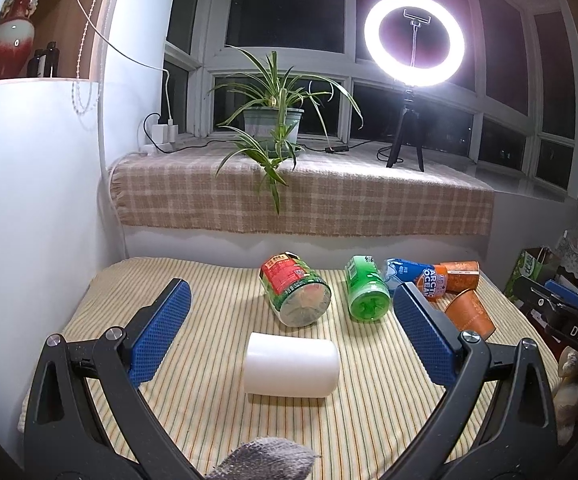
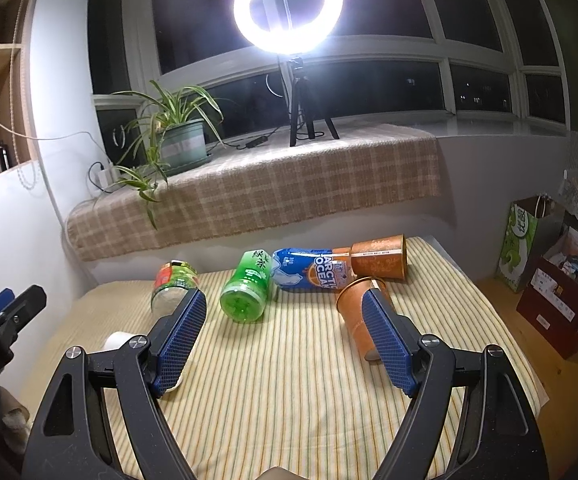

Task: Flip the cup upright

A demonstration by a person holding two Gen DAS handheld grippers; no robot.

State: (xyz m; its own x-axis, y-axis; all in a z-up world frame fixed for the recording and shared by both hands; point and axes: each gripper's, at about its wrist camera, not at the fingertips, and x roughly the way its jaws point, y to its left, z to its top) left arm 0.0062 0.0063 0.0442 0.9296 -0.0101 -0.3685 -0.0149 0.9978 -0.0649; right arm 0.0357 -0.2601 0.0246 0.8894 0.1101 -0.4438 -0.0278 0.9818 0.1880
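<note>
A white cup (image 1: 292,364) lies on its side on the striped cloth, between and just ahead of my left gripper's open fingers. My left gripper (image 1: 291,300) is open and empty, above the cloth. In the right wrist view only a bit of the white cup (image 2: 117,340) shows behind the left finger. My right gripper (image 2: 285,304) is open and empty over the cloth's middle. An orange paper cup (image 2: 355,316) lies on its side beside the right finger (image 2: 385,344); it also shows in the left wrist view (image 1: 469,314).
Lying on the cloth (image 2: 289,392) at the back: a red-green bottle (image 1: 295,290), a green bottle (image 2: 247,290), a blue Arctic Ocean bottle (image 2: 309,270), a second orange cup (image 2: 379,256). A plaid-covered sill (image 1: 301,196) carries a plant and ring light. Boxes (image 2: 561,300) stand right.
</note>
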